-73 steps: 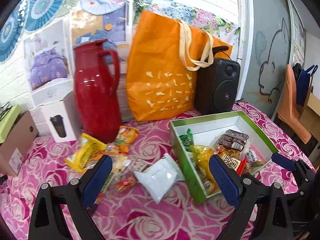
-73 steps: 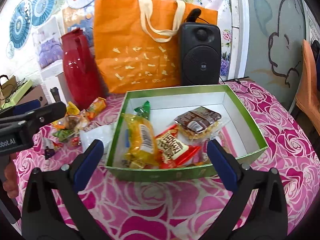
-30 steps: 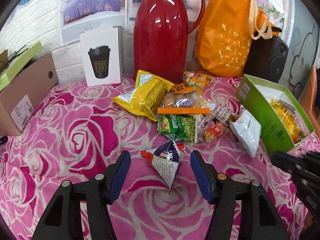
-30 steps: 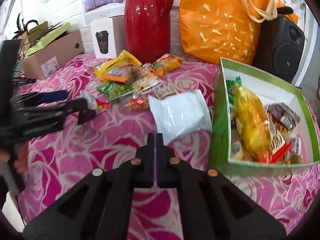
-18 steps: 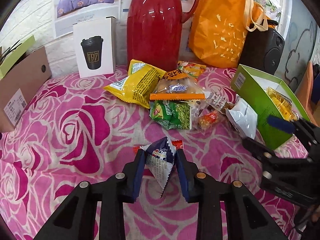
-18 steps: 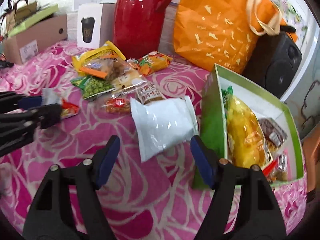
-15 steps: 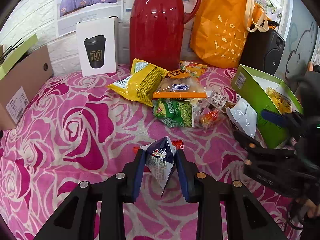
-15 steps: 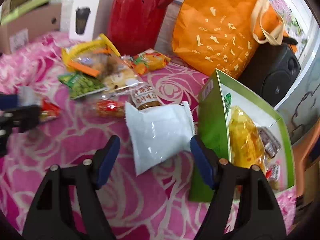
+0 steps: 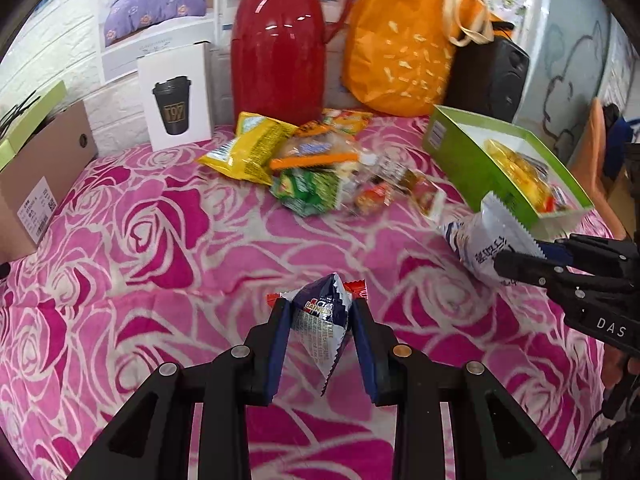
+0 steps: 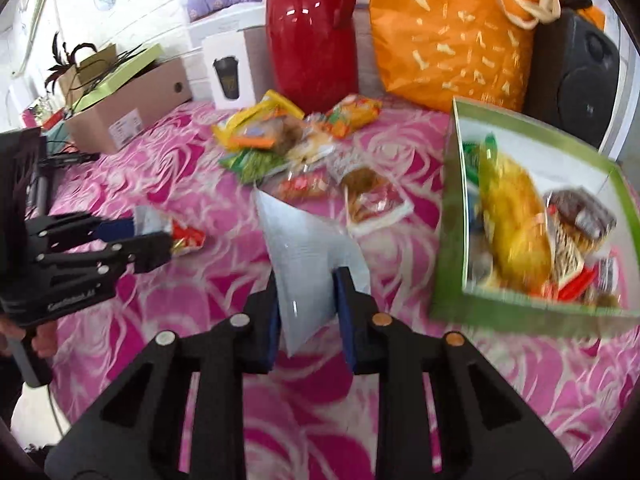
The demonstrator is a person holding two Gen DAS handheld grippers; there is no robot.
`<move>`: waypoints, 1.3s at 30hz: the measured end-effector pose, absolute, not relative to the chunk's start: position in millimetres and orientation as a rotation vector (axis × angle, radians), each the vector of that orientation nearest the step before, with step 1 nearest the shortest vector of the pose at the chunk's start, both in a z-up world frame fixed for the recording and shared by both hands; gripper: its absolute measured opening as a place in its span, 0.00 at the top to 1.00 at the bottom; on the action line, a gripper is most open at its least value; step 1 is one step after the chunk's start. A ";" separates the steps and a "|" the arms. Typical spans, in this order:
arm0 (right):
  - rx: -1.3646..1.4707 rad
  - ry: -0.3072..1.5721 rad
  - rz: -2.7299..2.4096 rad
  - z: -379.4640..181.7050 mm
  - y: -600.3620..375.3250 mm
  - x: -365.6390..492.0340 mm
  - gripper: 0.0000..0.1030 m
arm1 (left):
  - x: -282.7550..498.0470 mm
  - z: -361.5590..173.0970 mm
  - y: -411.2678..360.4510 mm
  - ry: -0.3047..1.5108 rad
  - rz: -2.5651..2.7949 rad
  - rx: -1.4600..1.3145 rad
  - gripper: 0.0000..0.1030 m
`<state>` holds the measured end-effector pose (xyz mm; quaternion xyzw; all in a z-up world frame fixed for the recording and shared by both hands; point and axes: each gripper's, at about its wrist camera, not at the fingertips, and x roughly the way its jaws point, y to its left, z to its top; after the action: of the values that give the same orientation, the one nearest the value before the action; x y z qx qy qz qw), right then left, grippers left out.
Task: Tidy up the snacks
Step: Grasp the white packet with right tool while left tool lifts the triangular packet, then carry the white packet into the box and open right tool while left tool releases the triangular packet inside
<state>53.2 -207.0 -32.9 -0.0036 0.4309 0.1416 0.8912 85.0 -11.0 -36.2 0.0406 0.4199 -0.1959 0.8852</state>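
Note:
My left gripper (image 9: 320, 320) is shut on a small dark-blue triangular snack packet (image 9: 320, 316), held over the rose-patterned tablecloth; a small red packet (image 9: 356, 288) lies just beyond it. My right gripper (image 10: 306, 300) is shut on a white snack pouch (image 10: 304, 256), lifted off the cloth. The pouch also shows in the left wrist view (image 9: 486, 244), left of the green box. The green box (image 10: 452, 216) holds a yellow bag (image 10: 516, 200) and other packets. A pile of loose snacks (image 9: 304, 168) lies mid-table.
A red thermos jug (image 9: 280, 40), an orange tote bag (image 9: 404, 36) and a black speaker (image 9: 492, 76) stand along the back. A white cup box (image 9: 176, 96) and a cardboard box (image 9: 36, 172) sit at the left.
My right gripper has closed on the white pouch and lifted it from the cloth. My left gripper stays shut on the blue packet and has risen slightly.

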 end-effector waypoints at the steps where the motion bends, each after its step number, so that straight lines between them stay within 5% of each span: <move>1: -0.007 0.889 0.288 -35.6 -210.2 47.0 0.73 | 80.6 -36.8 -13.6 0.874 -0.413 0.094 0.69; 14: -0.026 0.893 0.249 -50.5 -204.1 50.5 0.52 | 72.7 -42.3 -11.8 0.887 -0.366 0.118 0.65; 20: -0.016 0.851 0.263 -35.4 -204.7 46.3 0.73 | 75.2 -38.6 -9.8 0.902 -0.394 0.076 0.72; 39: 0.078 0.638 -0.037 52.3 -325.1 43.4 0.74 | 92.8 70.4 -138.5 0.665 -0.613 0.130 0.72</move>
<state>43.4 -325.1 52.3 0.0382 0.3133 -0.0181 0.9487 92.8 -138.5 70.4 0.0626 0.3208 -0.2958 0.8976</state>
